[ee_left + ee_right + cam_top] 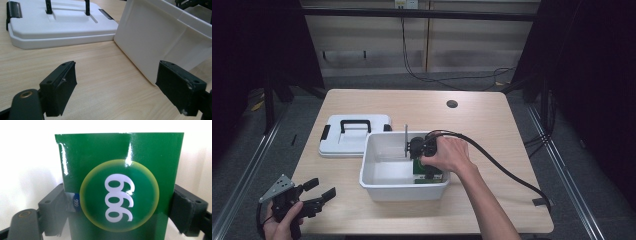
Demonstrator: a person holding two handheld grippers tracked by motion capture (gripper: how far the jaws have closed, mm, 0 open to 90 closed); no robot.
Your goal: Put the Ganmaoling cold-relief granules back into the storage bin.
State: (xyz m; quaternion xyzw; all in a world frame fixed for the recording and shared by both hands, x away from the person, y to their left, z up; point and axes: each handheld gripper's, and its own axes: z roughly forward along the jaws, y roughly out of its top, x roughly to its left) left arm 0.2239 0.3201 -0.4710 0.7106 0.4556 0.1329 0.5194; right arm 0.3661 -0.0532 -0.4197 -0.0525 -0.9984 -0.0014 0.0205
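Right now my right gripper (117, 200) clamps the green box (120, 170) inside the white bin (377, 187)
My left gripper (116, 87) hangs with jaws apart over the table (100, 82); the box's bottom is cut off

- My right gripper (428, 167) sits mostly hidden under the hand (449, 154) inside the white bin (377, 187).
- The green box (120, 187) runs off the bottom edge.
- The lid (60, 27) is cropped at the top.

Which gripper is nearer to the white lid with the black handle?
Left. The left gripper hangs open off the lid's near-left corner; the right gripper is inside the bin, holding a green box.
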